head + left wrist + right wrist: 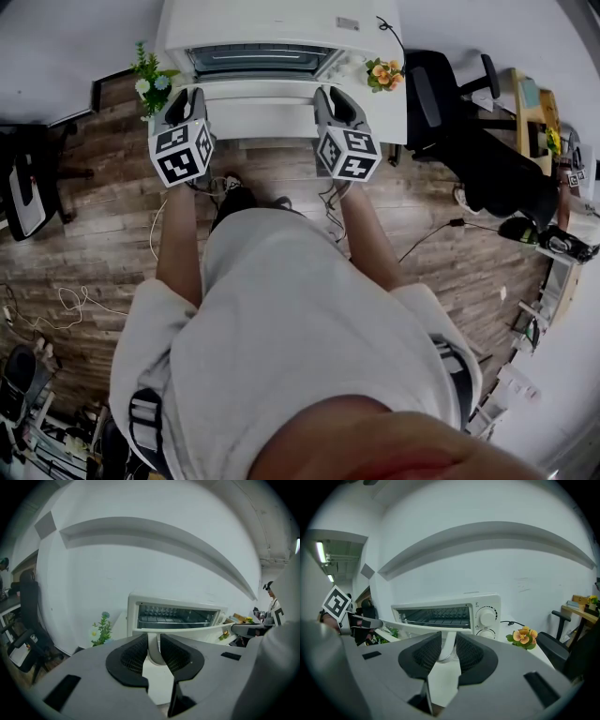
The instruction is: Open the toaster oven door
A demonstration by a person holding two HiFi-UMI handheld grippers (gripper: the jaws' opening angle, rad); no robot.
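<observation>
A white toaster oven (267,33) stands on a white table (394,112) against the wall. Its door (262,117) is swung down toward me, and the wire rack inside (173,617) shows. In the head view my left gripper (190,97) is at the door's left front corner and my right gripper (335,97) at its right front corner. In the left gripper view my left gripper (153,643) is shut on the left end of the white door handle (153,654). My right gripper (448,641) clamps the right end of the handle (446,649).
A small green plant (150,80) stands left of the oven and orange flowers (384,73) stand to its right. The oven's dials (486,617) face me. Black office chairs (450,103) stand to the right. Cables (70,300) lie on the wooden floor.
</observation>
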